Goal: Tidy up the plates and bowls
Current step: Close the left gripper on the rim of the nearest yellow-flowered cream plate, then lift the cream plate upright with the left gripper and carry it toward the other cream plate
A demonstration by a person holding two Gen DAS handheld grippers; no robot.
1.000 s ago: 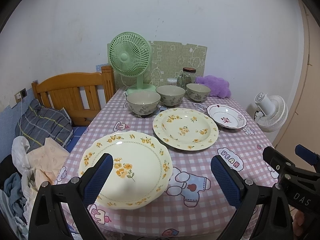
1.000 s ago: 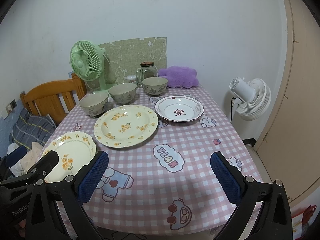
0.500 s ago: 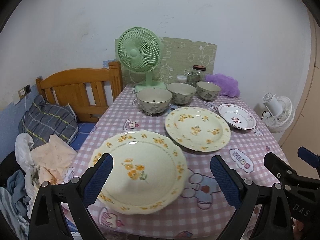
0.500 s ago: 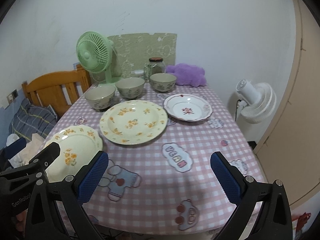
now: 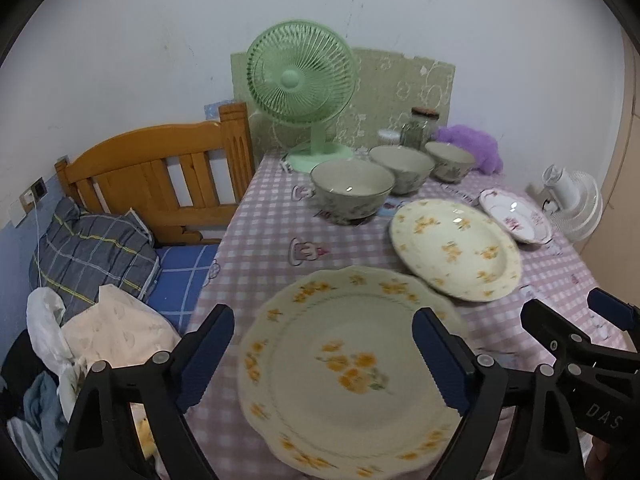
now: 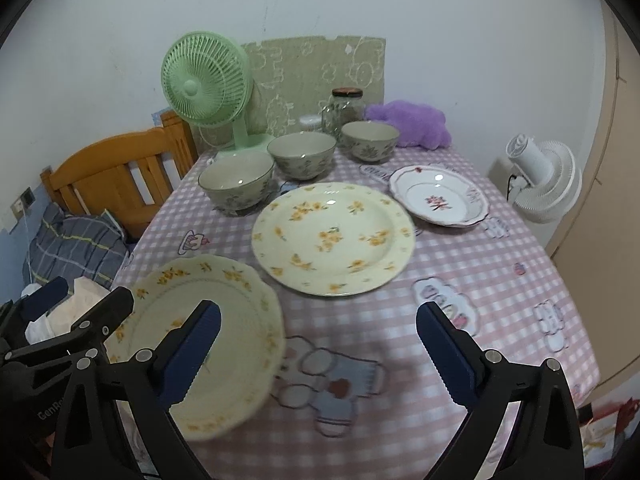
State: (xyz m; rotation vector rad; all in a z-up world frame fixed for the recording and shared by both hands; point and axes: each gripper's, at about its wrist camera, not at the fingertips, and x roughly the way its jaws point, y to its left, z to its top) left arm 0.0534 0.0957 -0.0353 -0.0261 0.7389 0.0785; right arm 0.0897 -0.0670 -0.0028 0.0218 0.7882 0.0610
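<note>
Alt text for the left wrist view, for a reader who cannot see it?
Open left tongs hover over a scalloped cream plate with yellow flowers on a pink checked tablecloth. Beyond: another round yellow-flowered plate and three grey-green bowls.

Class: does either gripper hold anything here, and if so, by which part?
Nothing is held. The left gripper and right gripper are both open; the nearest plate lies ungripped.

Both our wrist views look down the table (image 5: 264, 236) from its near edge; left sits lower, closer. Shared: scalloped plate (image 5: 348, 372), bowls, fan (image 6: 208, 80).
</note>
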